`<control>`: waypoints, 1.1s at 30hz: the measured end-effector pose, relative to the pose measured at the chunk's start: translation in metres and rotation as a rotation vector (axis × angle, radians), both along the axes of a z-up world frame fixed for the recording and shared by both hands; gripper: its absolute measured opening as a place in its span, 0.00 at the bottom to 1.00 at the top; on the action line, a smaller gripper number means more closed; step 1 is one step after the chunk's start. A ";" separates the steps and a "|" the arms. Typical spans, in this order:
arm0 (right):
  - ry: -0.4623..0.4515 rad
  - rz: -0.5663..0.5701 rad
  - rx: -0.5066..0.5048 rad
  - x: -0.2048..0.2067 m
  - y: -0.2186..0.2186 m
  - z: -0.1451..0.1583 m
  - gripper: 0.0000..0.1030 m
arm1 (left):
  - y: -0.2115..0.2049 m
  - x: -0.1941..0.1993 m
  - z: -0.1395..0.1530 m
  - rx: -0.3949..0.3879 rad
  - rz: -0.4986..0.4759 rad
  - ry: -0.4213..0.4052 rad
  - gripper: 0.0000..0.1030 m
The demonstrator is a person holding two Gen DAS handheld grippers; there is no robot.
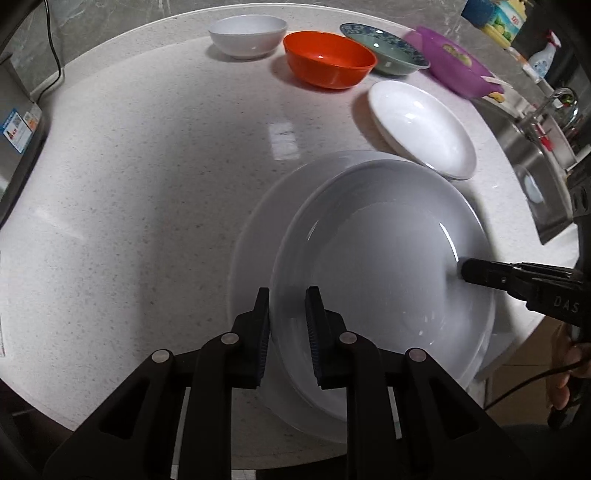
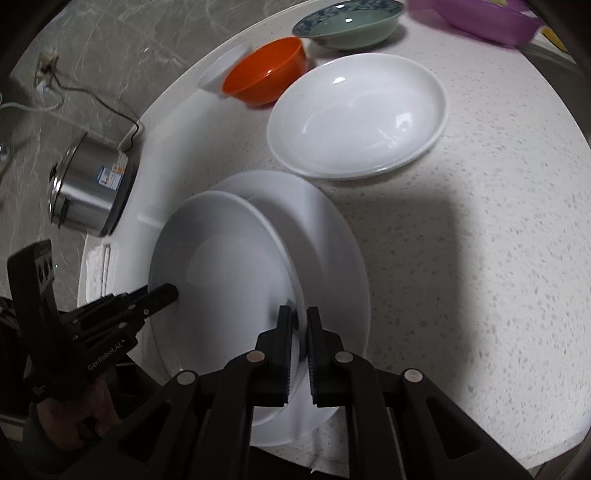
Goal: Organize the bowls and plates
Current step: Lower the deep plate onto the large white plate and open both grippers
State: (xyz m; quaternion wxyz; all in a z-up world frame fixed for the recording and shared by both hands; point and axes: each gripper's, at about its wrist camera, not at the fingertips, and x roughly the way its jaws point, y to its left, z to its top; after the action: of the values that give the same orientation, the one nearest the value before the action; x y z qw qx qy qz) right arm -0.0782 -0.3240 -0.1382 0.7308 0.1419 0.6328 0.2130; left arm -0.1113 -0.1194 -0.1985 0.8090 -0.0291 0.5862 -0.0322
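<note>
Speckled white surface (image 1: 129,184) carries everything. At its left edge stands a steel cooker (image 2: 88,192); farther back sit a white bowl (image 1: 247,35), an orange bowl (image 1: 328,59) and a patterned green dish (image 1: 384,48). Your left hand-held gripper (image 1: 287,306) pinches the near-left rim of the deep white plate (image 1: 376,266), and your right hand-held gripper (image 2: 298,325) clamps its opposite rim. Between them the plate hangs tilted directly over a larger flat plate (image 2: 332,236), so lowering looks next. Another white plate (image 2: 358,114) lies beyond.
</note>
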 end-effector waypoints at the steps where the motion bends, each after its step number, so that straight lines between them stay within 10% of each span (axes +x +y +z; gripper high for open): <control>1: -0.001 0.002 -0.001 0.000 0.001 -0.001 0.09 | 0.000 -0.001 -0.001 0.000 0.001 0.001 0.16; 18: -0.067 -0.040 -0.150 -0.006 0.019 0.003 0.12 | -0.011 0.003 -0.005 0.061 -0.215 -0.062 0.24; 33: -0.262 0.093 -0.609 -0.029 0.085 0.007 0.29 | -0.019 -0.002 -0.010 0.123 -0.403 -0.129 0.29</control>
State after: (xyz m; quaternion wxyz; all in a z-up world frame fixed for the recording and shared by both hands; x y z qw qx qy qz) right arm -0.1067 -0.2388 -0.1310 0.8042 -0.1406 0.5739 0.0638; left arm -0.1130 -0.1381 -0.2082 0.8222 0.1403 0.5282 -0.1591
